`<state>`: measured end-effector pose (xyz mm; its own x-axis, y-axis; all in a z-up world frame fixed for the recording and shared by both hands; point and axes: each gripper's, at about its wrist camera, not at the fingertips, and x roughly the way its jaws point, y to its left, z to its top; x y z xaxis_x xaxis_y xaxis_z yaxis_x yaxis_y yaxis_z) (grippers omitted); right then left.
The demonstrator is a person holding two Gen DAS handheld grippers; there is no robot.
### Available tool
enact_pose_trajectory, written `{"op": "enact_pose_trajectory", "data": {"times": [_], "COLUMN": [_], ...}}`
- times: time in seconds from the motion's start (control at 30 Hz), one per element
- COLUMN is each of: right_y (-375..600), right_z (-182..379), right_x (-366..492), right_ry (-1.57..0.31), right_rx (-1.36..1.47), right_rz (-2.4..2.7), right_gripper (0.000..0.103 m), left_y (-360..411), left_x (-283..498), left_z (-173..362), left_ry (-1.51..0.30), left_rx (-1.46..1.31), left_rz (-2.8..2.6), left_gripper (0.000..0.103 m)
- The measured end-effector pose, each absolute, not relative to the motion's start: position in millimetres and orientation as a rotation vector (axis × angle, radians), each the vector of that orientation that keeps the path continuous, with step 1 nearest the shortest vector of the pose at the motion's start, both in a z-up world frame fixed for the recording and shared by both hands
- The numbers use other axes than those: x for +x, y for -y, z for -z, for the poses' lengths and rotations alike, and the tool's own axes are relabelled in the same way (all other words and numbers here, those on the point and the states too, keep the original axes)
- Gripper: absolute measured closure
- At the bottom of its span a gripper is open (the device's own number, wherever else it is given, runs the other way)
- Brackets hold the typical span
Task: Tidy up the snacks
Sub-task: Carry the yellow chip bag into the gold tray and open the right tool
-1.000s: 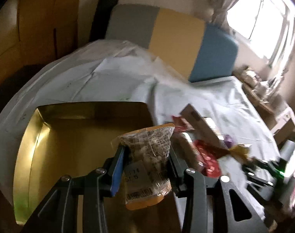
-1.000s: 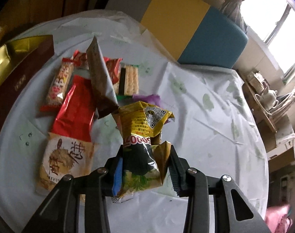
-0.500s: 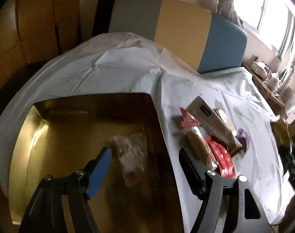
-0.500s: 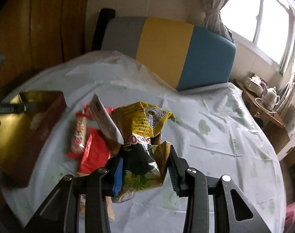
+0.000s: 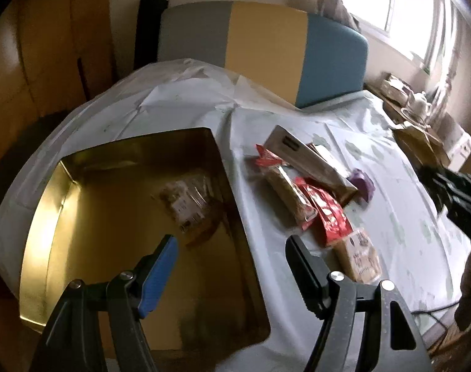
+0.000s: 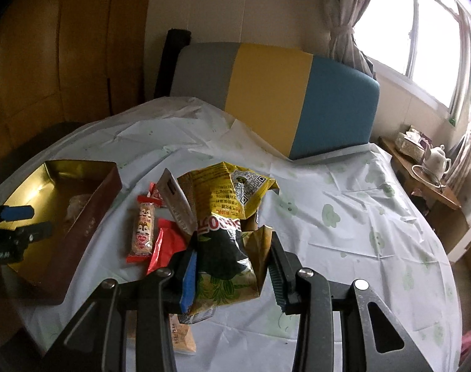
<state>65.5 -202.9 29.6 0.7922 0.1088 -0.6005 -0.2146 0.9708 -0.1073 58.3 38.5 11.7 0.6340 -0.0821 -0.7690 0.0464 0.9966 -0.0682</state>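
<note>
On the tabletop (image 5: 179, 114) stands the gold tray (image 5: 43, 204), and inside it lies a clear snack packet (image 5: 186, 204), just ahead of your left claw (image 5: 232, 254) (its jaws stand apart, holding nothing). Your right claw (image 6: 232, 266) is clamped on a yellow-black chip bag (image 6: 229, 235), raised above the loose snacks (image 6: 144, 229).

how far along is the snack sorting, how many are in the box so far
Early on. Done: one clear-wrapped snack lies in the gold box, and the left hand-held gripper is open and empty above it. In hand: the right hand-held gripper is shut on a yellow and black bag. Left: several packets on the tablecloth, including a red packet, a long white box and a purple item.
</note>
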Motion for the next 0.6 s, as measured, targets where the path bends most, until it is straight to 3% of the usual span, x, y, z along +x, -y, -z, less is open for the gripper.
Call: {"op": "enact_pose_trajectory", "data": {"times": [0.6], "right_y": [195.2], "right_z": [-11.0], "right_x": [70.6], "right_ry": [-0.702], "right_rx": [-0.214], "right_rz": [-0.226], "right_gripper": [0.063], "left_y": [-44.0], "left_x": [18.3], "left_z": [-12.8], "left_ry": [-0.838], "left_rx": [0.031], "left_rz": [0.099], "left_gripper": [0.03]}}
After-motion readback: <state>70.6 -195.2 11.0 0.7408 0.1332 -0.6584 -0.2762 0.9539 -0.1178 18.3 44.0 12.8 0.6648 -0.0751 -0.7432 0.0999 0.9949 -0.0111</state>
